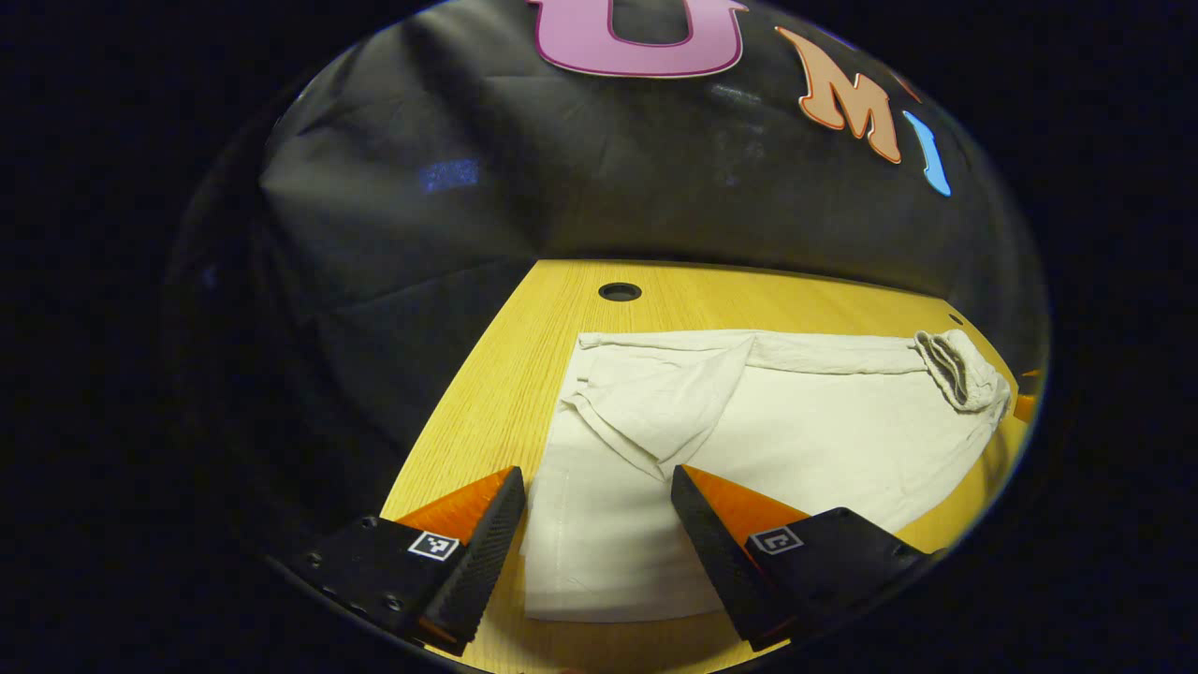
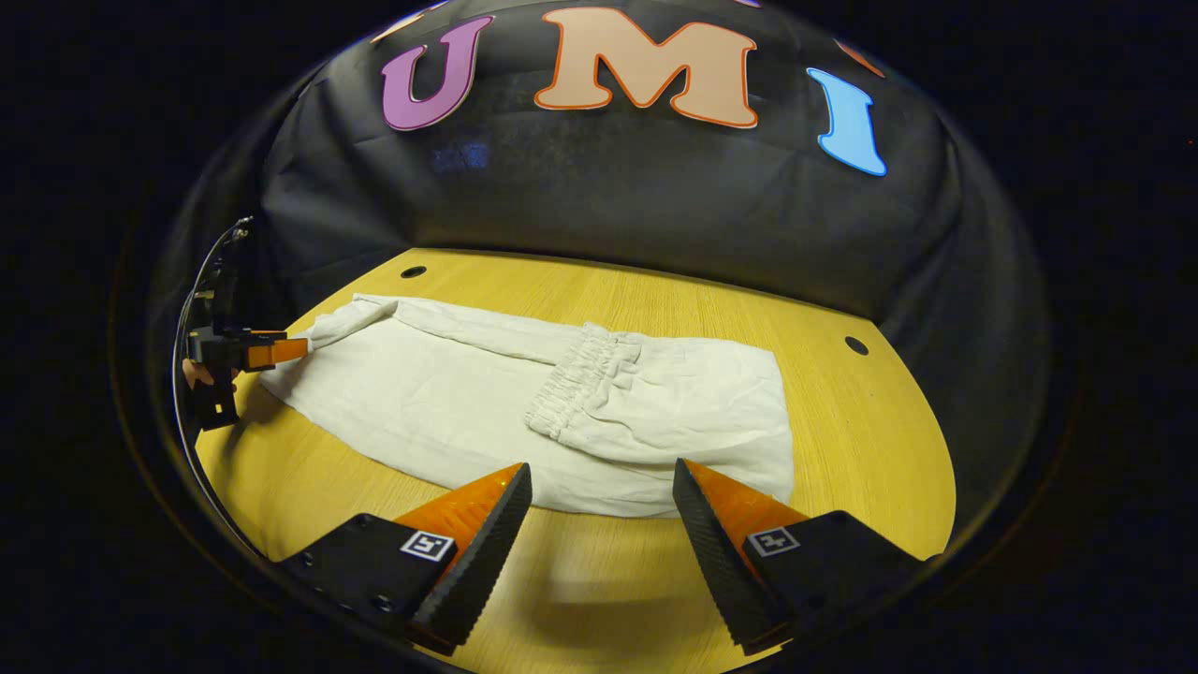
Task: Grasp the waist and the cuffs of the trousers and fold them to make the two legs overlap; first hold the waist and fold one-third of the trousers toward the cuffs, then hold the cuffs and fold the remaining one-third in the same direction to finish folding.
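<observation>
Trousers (image 2: 449, 393) of creased pale cloth lie on grained wooden table (image 2: 842, 440).

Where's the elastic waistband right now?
In the right gripper view, the elastic waistband lies folded onto the middle of the trousers, beyond the open right gripper.

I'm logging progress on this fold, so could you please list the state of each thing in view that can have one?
Trousers: lying on the table, legs overlapped, waist end already folded toward the cuffs.
Elastic waistband: gathered, resting on top of the legs.
Cuffs: flat, not yet folded.
Left tongs: open, over the cuff end, holding nothing.
Right tongs: open, at the near edge of the trousers, holding nothing.
Table: bearing the trousers.
</observation>
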{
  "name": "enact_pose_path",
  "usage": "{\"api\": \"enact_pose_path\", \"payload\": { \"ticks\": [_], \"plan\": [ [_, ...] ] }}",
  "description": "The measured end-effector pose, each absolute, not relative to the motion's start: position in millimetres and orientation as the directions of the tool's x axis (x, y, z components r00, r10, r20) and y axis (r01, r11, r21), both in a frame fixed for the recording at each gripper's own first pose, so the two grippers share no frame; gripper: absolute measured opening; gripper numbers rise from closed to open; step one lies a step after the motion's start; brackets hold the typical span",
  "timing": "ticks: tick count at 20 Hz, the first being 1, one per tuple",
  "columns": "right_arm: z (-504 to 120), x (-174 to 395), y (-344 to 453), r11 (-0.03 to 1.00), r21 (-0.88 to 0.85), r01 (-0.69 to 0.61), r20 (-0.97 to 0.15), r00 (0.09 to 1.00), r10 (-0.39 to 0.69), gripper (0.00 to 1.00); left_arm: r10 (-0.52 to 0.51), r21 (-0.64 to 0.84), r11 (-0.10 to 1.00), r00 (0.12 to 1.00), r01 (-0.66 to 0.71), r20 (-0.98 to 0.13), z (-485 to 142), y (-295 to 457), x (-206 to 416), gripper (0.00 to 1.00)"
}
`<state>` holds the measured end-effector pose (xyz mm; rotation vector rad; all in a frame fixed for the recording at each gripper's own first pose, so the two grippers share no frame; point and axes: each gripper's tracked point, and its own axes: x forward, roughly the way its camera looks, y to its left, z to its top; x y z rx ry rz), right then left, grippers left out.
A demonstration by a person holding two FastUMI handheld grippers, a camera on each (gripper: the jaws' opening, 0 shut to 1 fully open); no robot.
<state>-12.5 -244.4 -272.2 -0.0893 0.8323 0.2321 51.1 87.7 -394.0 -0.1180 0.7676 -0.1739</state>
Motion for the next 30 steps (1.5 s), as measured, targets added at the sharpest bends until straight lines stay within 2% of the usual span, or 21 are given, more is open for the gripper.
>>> {"api": "enact_pose_path", "payload": {
  "ticks": [7, 8, 9, 10, 11, 14, 16, 20, 30],
  "plan": [
    [-268, -14, -254, 0.973, 0.005, -0.230, -0.733, 0.661, 0.160, 0.98, -0.199, -0.160, 0.980, 0.679, 0.121, -0.706, -397, 84, 49, 0.95],
    [-267, -14, -256, 0.974, 0.006, -0.225, -0.731, 0.664, 0.158, 0.98, -0.206, -0.161, 0.978, 0.671, 0.130, -0.712, -397, 82, 48, 0.83],
    [-266, -16, -260, 0.975, 0.007, -0.221, -0.729, 0.666, 0.156, 0.98, -0.213, -0.163, 0.977, 0.668, 0.137, -0.714, -397, 71, 49, 0.76],
    [-265, -16, -263, 0.976, 0.007, -0.218, -0.726, 0.670, 0.155, 0.98, -0.221, -0.167, 0.975, 0.661, 0.144, -0.717, -398, 63, 50, 0.62],
    [-264, -16, -267, 0.977, 0.007, -0.215, -0.725, 0.672, 0.153, 0.98, -0.224, -0.168, 0.975, 0.657, 0.148, -0.720, -397, 60, 50, 0.53],
    [-263, -18, -278, 0.978, 0.013, -0.206, -0.724, 0.673, 0.151, 0.98, -0.217, -0.150, 0.976, 0.649, 0.158, -0.729, -394, 52, 52, 0.07],
    [-263, -20, -288, 0.979, 0.012, -0.204, -0.722, 0.676, 0.149, 0.98, -0.171, -0.103, 0.984, 0.639, 0.142, -0.750, -392, 52, 53, 0.00],
    [-260, -23, -306, 0.977, 0.002, -0.212, -0.716, 0.682, 0.149, 0.98, -0.170, -0.130, 0.985, 0.713, 0.111, -0.681, -349, 41, 69, 0.00],
    [-255, -23, -344, 0.977, 0.052, -0.205, -0.691, 0.699, 0.184, 0.99, -0.243, -0.172, 0.969, 0.787, 0.175, -0.567, -258, -28, 91, 0.00]
  ]
}}
